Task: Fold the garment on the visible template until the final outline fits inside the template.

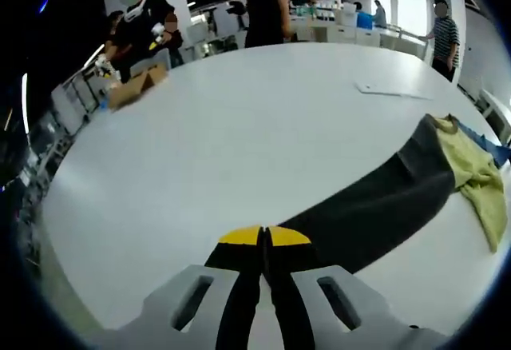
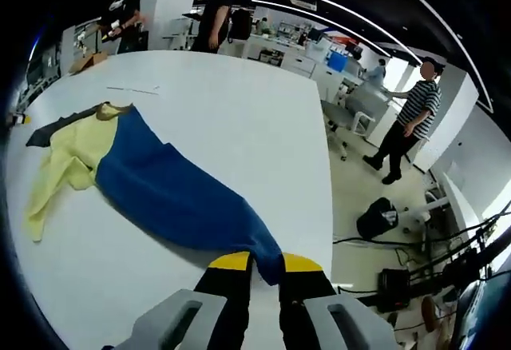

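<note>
Gripping the garment's [image 2: 164, 186] blue hem, the right gripper [image 2: 263, 264] is closed on cloth stretching ahead-left across the white table [image 2: 239, 110]. The left gripper [image 1: 263, 238] pinches its dark corner — yellow top [image 1: 475, 178] lies far right.

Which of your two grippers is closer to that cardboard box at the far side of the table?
Left, I'd judge. The left gripper faces the cardboard box across bare white table. From the right gripper, the box looks smaller and farther, beyond the whole garment.
</note>
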The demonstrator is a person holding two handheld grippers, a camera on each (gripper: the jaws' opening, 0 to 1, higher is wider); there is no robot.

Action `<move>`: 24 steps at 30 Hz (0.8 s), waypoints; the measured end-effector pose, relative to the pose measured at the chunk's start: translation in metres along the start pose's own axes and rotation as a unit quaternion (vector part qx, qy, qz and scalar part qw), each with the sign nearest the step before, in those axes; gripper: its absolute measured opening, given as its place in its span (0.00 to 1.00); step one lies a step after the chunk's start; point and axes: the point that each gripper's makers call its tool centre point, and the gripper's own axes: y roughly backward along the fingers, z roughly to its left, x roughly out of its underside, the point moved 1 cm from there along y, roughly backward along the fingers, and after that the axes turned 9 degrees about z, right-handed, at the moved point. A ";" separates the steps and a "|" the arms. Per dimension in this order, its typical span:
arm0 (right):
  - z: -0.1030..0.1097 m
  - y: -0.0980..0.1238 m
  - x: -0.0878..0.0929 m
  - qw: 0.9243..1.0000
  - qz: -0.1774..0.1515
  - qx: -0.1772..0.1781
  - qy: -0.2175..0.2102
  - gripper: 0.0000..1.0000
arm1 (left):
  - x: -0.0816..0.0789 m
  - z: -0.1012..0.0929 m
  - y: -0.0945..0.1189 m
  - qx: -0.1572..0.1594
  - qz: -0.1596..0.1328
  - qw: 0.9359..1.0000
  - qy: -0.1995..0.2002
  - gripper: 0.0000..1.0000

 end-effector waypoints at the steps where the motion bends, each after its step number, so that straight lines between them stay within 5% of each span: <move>1: 0.000 0.001 0.000 1.000 -0.001 0.000 0.000 0.10 | 0.000 0.000 0.000 0.000 0.000 1.000 0.000 0.00; 24: 0.002 0.024 -0.011 0.999 -0.038 -0.013 -0.011 0.27 | -0.010 -0.014 0.013 0.011 -0.020 1.000 -0.010 0.08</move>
